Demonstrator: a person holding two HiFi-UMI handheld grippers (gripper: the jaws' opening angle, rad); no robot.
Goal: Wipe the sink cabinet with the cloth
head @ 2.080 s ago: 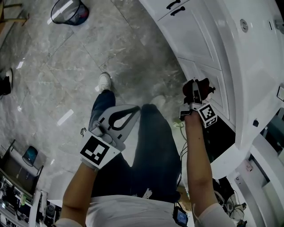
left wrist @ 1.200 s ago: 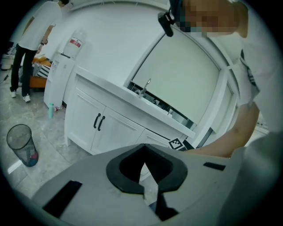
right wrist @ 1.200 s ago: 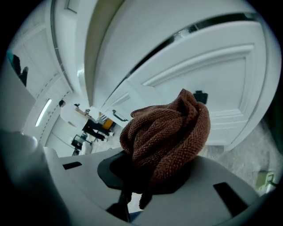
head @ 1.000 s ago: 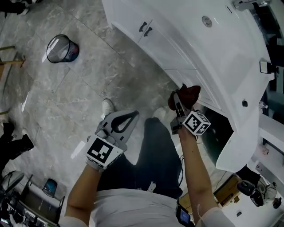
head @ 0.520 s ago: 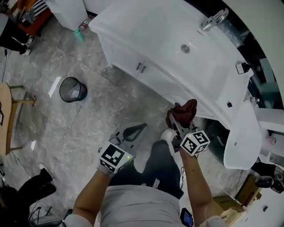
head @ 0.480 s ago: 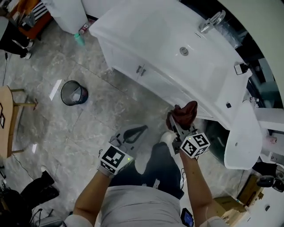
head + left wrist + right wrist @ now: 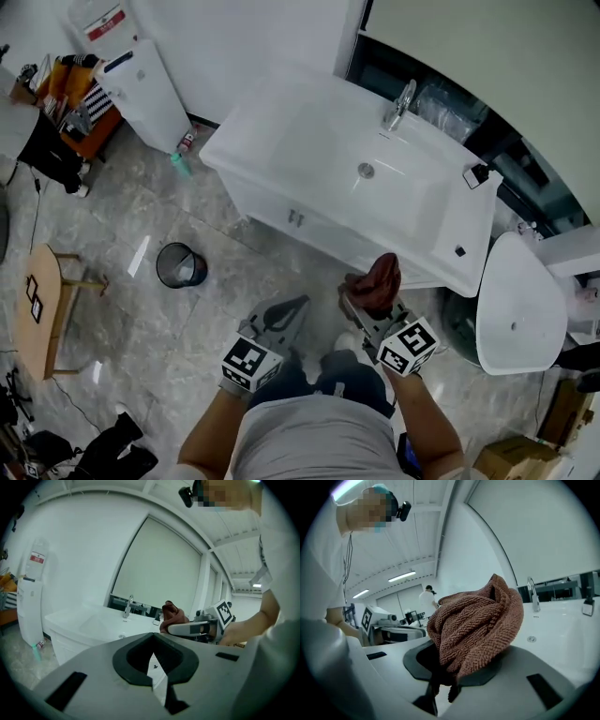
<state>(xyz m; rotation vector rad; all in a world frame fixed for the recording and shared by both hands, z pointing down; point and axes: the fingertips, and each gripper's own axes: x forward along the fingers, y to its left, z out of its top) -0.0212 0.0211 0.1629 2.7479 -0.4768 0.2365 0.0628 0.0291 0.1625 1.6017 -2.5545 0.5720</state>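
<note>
The white sink cabinet (image 7: 309, 220) stands ahead in the head view, with its basin (image 7: 366, 169) and chrome faucet (image 7: 401, 97) on top. My right gripper (image 7: 362, 298) is shut on a bunched brown cloth (image 7: 379, 279), held just in front of the cabinet's right front edge; I cannot tell whether it touches. In the right gripper view the cloth (image 7: 480, 620) fills the middle and bulges up from the jaws. My left gripper (image 7: 298, 306) hangs lower left over the floor, shut and empty. The left gripper view shows its jaws (image 7: 154, 677) closed, with the cloth (image 7: 171, 615) beyond.
A black waste bin (image 7: 180, 265) stands on the grey marble floor left of the cabinet. A white oval fixture (image 7: 516, 305) sits to the right, a tall white appliance (image 7: 150, 89) at the back left, and a wooden table (image 7: 42, 300) at the far left.
The view has pulled back and up, so the whole sink now shows. My right gripper and the cloth have come away from the cabinet door. The left gripper stays shut and empty.
</note>
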